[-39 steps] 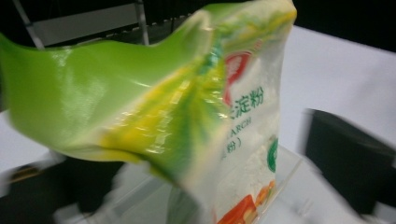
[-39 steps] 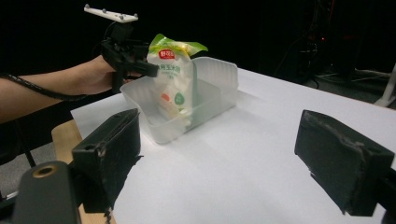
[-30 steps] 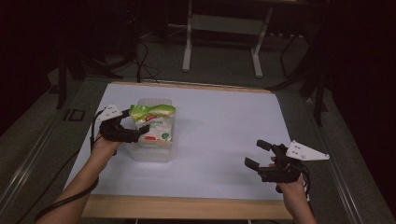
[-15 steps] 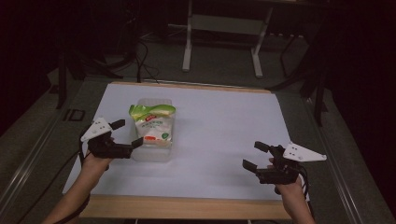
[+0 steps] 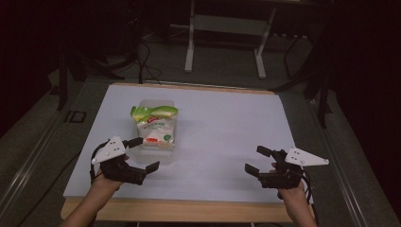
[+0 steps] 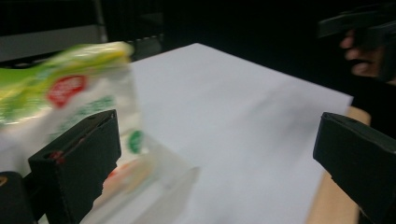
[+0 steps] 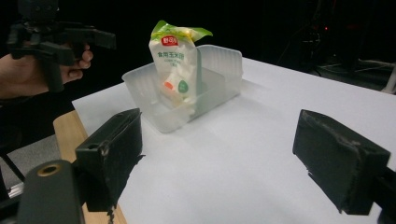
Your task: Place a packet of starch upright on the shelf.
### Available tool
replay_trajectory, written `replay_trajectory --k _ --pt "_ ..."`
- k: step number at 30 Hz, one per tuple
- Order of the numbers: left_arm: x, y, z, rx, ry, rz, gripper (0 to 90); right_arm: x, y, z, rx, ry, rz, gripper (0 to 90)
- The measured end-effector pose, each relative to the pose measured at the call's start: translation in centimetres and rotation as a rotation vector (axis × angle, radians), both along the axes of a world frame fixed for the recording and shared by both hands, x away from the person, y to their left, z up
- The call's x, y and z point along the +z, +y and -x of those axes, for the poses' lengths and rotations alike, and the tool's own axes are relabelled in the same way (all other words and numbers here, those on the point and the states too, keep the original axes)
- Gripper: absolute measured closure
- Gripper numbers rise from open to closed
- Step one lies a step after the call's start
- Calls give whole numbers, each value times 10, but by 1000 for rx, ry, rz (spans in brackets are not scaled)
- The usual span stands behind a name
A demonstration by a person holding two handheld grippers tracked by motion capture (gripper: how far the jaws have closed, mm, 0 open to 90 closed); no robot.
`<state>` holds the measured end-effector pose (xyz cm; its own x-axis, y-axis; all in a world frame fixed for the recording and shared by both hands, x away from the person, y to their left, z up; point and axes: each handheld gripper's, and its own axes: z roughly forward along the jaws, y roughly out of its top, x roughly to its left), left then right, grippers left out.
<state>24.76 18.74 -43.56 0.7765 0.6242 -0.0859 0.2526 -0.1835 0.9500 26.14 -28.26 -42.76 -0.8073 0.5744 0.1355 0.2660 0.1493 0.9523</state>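
Landmark: the clear plastic tub (image 5: 158, 137), standing on the white tabletop (image 5: 227, 127) left of its middle; every place below is told from it.
Bag: a white snack bag with a green top (image 5: 154, 124) stands upright inside the tub, leaning on one wall, its top rising above the rim; in the right gripper view (image 7: 175, 70) it sits against the inner divider.
Left hand-held gripper: (image 5: 142, 153) just beside the tub's near wall, on the person's side, jaws spread wide with nothing between them; in the left gripper view (image 6: 219, 154) the bag and tub wall lie past the left-hand jaw, not in the gap.
Right hand-held gripper: (image 5: 257, 161) well apart from the tub, off to its right near the front edge of the tabletop, jaws wide apart and empty (image 7: 219, 154).
Step in hand, as I judge it: the bag looks placed; the left gripper stands clear of it.
Doing it well: move the left gripper straight away from the tub's near wall, jaws kept open, so that neither jaw catches the rim or the bag's top.
Risk: the tub looks light, and a brush on its wall could slide it or tip the bag.
Right side: best kept where it is, away from the tub.
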Motion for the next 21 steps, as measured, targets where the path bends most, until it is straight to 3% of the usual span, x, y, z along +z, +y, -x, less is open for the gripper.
replay_trajectory --k 13,21 --pt "-16 -38 4 -121 41 -3 12 -9 -3 4 -24 5 -9 156" --pt "-30 -58 2 -175 69 -19 12 -13 -2 5 -36 -12 21 156"
